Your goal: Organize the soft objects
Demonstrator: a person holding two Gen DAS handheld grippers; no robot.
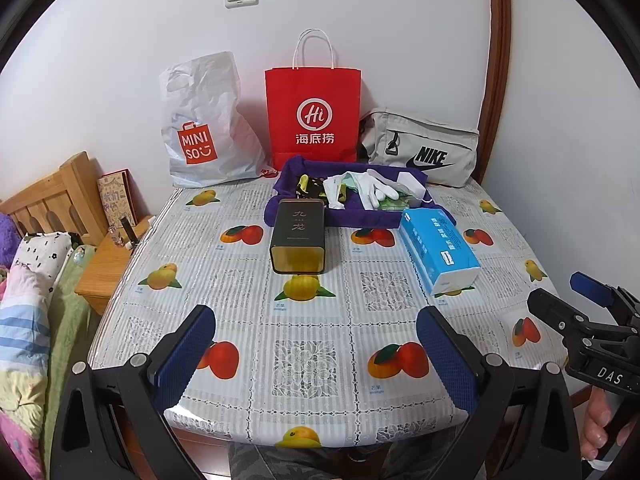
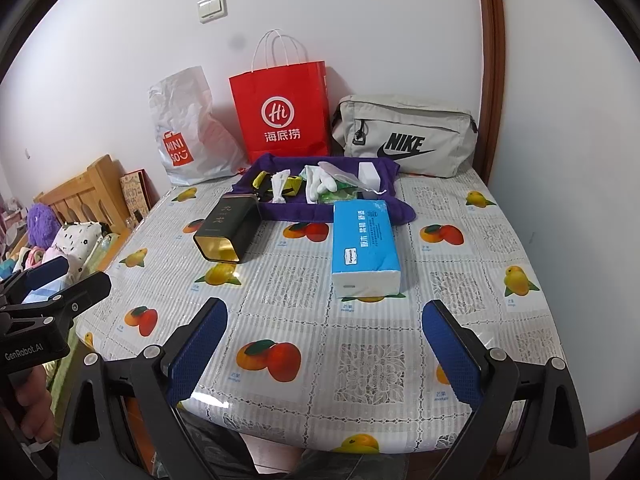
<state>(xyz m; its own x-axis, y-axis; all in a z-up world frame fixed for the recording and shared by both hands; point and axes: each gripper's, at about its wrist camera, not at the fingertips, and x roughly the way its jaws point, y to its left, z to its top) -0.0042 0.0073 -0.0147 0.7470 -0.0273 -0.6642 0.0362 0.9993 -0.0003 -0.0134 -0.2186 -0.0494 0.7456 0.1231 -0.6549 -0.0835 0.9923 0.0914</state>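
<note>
While both my jaws hang wide apart, I read "MINISO" (image 1: 199,147), "Hi" (image 1: 315,114) and "NIKE" (image 1: 431,157). Only my right view shows "GenRobot.AI" (image 2: 23,352).

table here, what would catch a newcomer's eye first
The red paper bag standing against the back wall stands out most, between a white plastic bag and a grey pouch. In front lie a purple tray of gloves and small items, a dark tin on its side, and a blue tissue pack.
</note>
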